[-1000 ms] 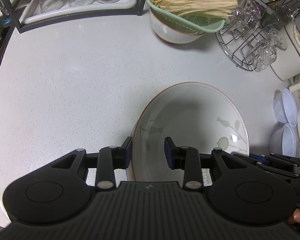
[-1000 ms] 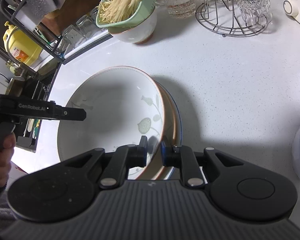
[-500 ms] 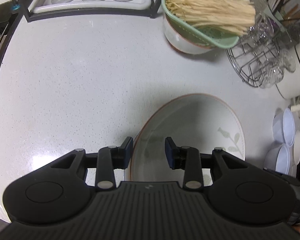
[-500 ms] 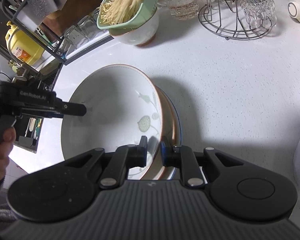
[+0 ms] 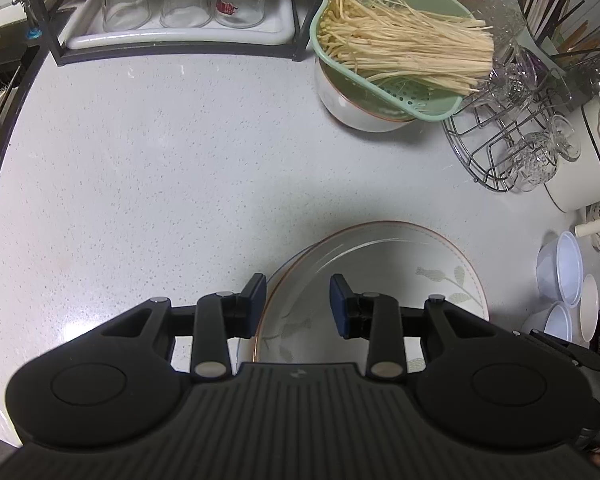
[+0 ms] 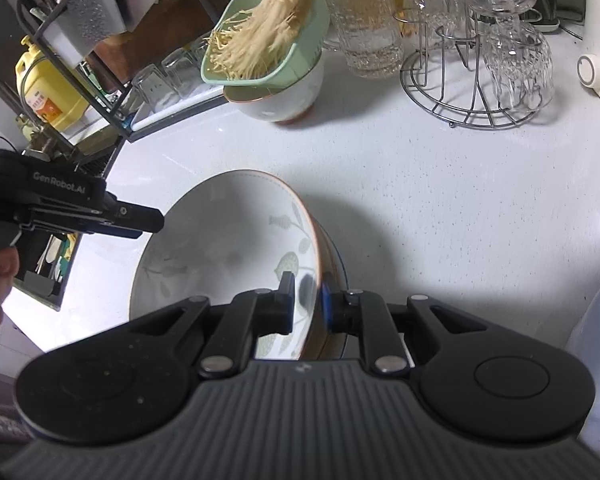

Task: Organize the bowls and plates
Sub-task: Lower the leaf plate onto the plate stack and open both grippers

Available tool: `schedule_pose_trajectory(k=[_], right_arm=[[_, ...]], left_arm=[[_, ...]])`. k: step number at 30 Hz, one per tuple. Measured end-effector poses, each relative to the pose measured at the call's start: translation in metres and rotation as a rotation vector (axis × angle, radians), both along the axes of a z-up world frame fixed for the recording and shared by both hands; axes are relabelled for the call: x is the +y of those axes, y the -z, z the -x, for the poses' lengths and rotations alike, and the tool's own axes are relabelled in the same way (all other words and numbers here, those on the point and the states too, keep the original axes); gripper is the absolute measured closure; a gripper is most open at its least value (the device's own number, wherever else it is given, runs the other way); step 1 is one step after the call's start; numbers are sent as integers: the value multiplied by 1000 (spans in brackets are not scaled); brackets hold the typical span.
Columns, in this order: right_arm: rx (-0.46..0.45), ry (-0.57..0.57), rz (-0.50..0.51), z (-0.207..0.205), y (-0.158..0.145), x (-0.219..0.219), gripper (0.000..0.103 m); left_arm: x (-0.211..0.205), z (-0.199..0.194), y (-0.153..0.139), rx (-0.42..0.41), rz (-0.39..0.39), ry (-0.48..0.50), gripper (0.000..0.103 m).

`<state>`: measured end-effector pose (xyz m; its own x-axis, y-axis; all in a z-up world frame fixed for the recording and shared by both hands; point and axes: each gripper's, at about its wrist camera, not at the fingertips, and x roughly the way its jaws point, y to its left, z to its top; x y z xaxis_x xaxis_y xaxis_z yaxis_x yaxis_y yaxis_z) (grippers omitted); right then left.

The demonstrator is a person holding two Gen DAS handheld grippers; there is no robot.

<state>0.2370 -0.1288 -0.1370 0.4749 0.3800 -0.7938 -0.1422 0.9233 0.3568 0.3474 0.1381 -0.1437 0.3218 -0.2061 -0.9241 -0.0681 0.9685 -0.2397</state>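
Right wrist view: your right gripper [image 6: 308, 304] jaws pinch the glazed bowl [image 6: 228, 240] rim; left gripper [image 5: 298, 306] jaws gape. Heavy, slippery, breakable.

Left of the colander bowl [image 5: 364, 108] the speckled counter [image 5: 160, 168] lay bare toward the glass rack [image 5: 180, 46]. Right of it, the wire glass stand [image 5: 500, 152] and white cups [image 5: 564, 268] crowded the way.

Plates [image 6: 334, 264] under the bowl [image 6: 220, 240] — mostly hidden — count unclear
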Motion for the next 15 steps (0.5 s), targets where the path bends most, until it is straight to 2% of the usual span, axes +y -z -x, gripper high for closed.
schedule_pose_trajectory(k=[8,10,15], right_arm=[[-40,6,64,1,-7,2,86],[-53,3,29,2,-9,-2,87],[-65,-8,46,1,-11,4,87]], left_arm=[[-6,5,-6,-35,-17,18,64],[-7,4,-7,-38,-18,23,64],[-10,5,-11,-57,-20,34,64]])
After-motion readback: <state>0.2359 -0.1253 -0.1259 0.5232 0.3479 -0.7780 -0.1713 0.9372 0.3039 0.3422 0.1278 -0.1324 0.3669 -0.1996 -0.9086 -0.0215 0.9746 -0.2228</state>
